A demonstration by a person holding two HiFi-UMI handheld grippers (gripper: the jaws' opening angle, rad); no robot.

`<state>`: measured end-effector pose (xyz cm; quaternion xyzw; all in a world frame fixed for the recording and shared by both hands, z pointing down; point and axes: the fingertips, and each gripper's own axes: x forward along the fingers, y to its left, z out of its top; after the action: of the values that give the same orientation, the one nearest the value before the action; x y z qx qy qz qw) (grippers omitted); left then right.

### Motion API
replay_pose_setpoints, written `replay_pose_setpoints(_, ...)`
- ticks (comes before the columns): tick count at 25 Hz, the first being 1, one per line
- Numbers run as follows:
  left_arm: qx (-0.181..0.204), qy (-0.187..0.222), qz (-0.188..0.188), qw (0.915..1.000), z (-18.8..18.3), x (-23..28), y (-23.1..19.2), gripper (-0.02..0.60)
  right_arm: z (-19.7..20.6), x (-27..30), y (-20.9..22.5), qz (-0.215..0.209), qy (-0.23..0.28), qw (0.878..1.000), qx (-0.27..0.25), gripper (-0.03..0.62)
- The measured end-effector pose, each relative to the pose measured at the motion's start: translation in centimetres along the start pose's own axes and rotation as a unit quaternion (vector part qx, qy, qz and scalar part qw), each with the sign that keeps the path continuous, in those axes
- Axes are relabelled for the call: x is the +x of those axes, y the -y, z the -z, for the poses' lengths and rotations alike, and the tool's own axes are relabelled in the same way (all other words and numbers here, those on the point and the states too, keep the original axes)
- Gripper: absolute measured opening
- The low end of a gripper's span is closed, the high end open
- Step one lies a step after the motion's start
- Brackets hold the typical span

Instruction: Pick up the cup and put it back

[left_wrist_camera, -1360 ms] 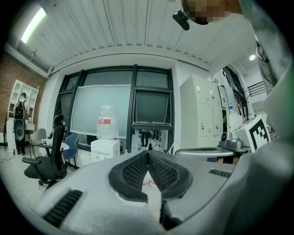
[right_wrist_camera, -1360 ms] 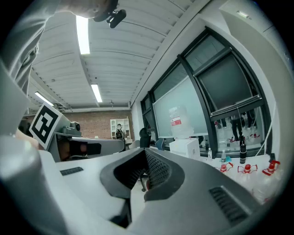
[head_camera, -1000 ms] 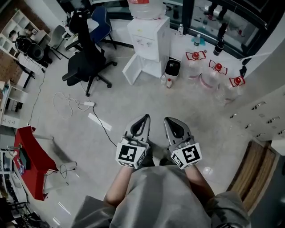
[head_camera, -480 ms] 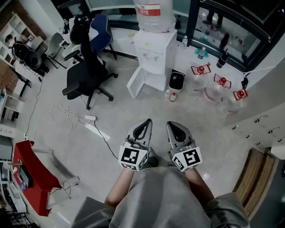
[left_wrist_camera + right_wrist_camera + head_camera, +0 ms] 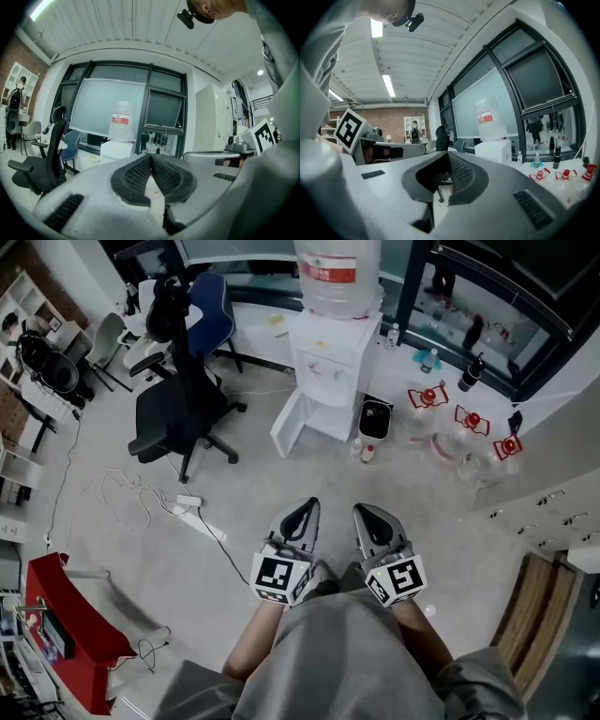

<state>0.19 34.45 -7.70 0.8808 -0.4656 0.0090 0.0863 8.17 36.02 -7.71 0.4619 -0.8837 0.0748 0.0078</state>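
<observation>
No cup visible; probably light and rigid, best pinched across its side wall. Clenched and empty: left hand-held gripper [image 5: 303, 509] and right hand-held gripper [image 5: 366, 513], water dispenser [image 5: 330, 357] well ahead of them.

White water dispenser [image 5: 330, 352] up by the window wall, big clear bottle [image 5: 337, 273] on top, its lower door [image 5: 292, 423] hanging open. A small black bin [image 5: 375, 418] sits just beside it. Off to the right, clear jugs with red caps [image 5: 472, 420] cluster on the floor. Left of the dispenser stands a black office chair [image 5: 183, 404], with a blue chair [image 5: 208, 301] behind it and a white power strip [image 5: 187, 502] trailing cable nearby.
</observation>
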Motion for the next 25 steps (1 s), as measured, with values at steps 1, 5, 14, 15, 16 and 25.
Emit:
replay_pose_setpoints(1,-0.003,-0.001,0.000,1.0000,0.2,0.2,-0.4,0.009,0.1,0.3,0.0,0.000,-0.004,1.000,-0.001,0.011)
replay_pose_setpoints(5,-0.008,-0.008,0.004,0.9999,0.6,1.7,-1.4,0.009,0.4,1.7,0.7,-0.003,-0.012,1.000,-0.002,0.011)
replay_pose_setpoints(14,0.002,-0.030,0.003,0.9995,0.3,8.5,-5.4,0.009,0.2,8.6,5.8,-0.012,-0.012,1.000,0.011,0.011)
replay_pose_setpoints(15,0.007,-0.029,0.003,0.9996,0.0,9.6,-6.0,0.009,0.0,9.6,6.7,-0.013,-0.011,1.000,0.012,0.011)
replay_pose_setpoints(16,0.012,-0.027,0.002,0.9995,-0.3,10.7,-6.5,0.009,-0.2,10.5,7.5,-0.015,-0.009,1.000,0.013,0.011)
replay_pose_setpoints(25,0.022,-0.042,-0.019,0.9987,-2.1,19.0,-10.7,0.009,-1.5,18.0,14.4,-0.032,-0.008,0.999,0.035,0.011)
